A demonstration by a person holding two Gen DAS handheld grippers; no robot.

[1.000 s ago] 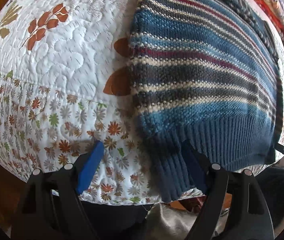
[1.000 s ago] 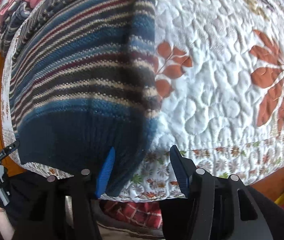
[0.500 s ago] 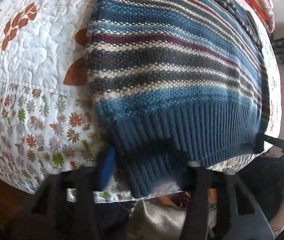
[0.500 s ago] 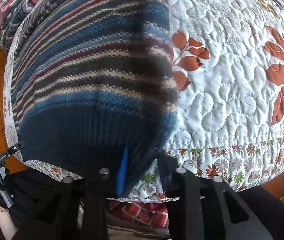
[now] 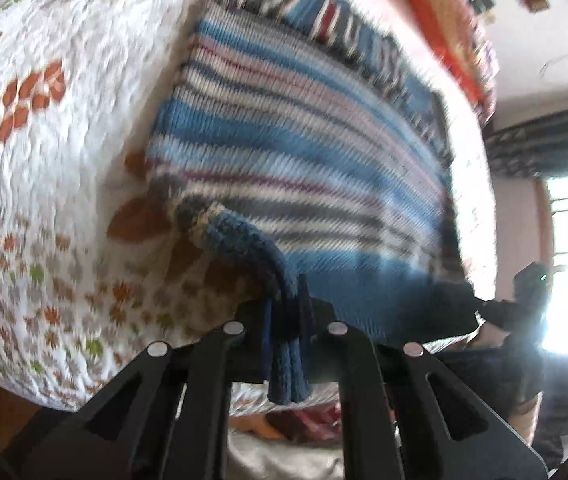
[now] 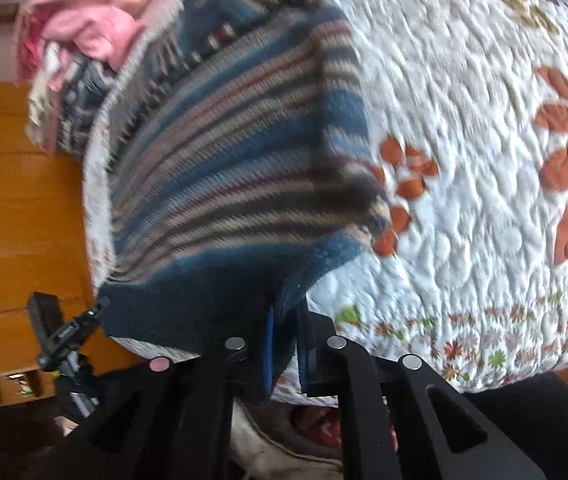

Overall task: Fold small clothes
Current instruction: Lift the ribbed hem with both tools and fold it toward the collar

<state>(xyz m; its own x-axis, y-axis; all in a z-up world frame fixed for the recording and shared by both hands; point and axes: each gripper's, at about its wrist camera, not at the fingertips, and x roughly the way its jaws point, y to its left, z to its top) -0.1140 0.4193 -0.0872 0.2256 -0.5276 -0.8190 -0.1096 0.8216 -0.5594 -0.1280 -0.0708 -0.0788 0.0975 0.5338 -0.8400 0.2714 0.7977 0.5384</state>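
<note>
I am pinching the ribbed hem of the one striped sweater (image 5: pixel 296 168) between the closed jaws of my left gripper (image 5: pixel 286 312), and its other hem corner between the closed jaws of my right gripper (image 6: pixel 286 320). Two grippers, two corners. To fold cleanly, I judge I should be lifting both corners level and carrying them forward together. Ahead of the jaws the sweater is lying on one quilt (image 6: pixel 464 152); beyond it, a clothes pile (image 6: pixel 83 28) is waiting, uncountable.
</note>
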